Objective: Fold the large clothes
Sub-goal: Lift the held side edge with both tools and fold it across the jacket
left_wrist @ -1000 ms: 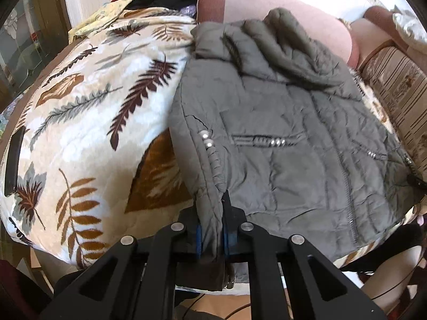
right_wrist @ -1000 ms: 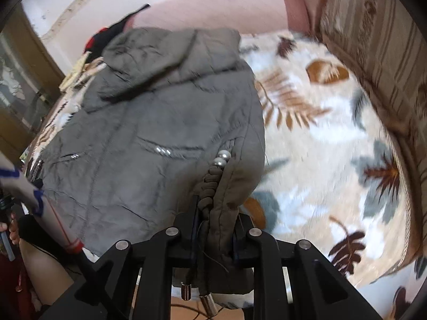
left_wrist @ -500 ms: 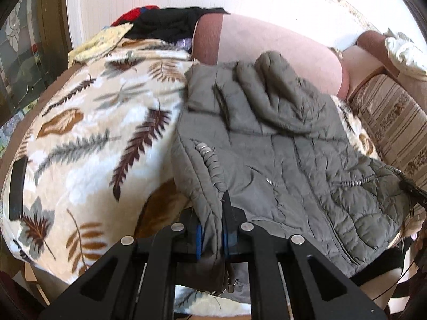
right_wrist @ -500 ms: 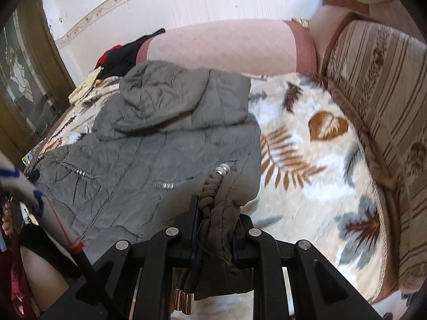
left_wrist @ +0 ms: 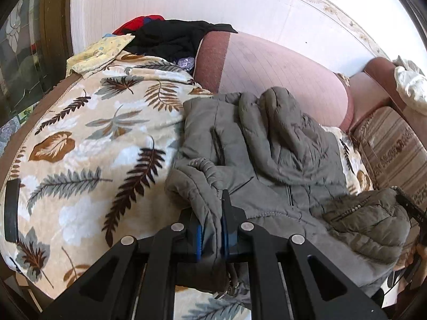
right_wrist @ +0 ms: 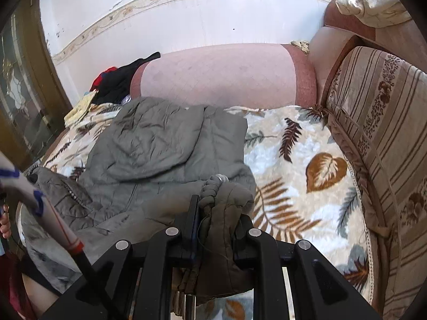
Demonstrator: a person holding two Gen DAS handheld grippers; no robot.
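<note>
- Left wrist view: the left gripper (left_wrist: 212,229) has its jaws closed on a bunched corner of the grey quilted hooded jacket (left_wrist: 267,144), lifted clear of the leaf-print blanket (left_wrist: 88,138).
- Right wrist view: the right gripper (right_wrist: 216,226) is clamped on the jacket's (right_wrist: 165,146) other bunched corner, beside a braided cord with metal beads (right_wrist: 213,184).
- Jacket position: its upper part and hood lie flat on the blanket (right_wrist: 293,154), the hood close to the pink bolster (right_wrist: 221,74) along the sofa's far edge; the near hem is raised between the two grippers.
- Surroundings: a heap of black and red clothes (left_wrist: 170,34) sits at the blanket's far left corner, next to a yellow cloth (left_wrist: 101,53); a striped back cushion (right_wrist: 384,133) lines the right edge.
- Obstruction and cut-off: each gripper's frame hides the blanket's near edge; a dark flat object (left_wrist: 12,210) at the left edge is too unclear to name; part of a white, red and blue rod-like object (right_wrist: 53,218) crosses the lower left of the right wrist view.
</note>
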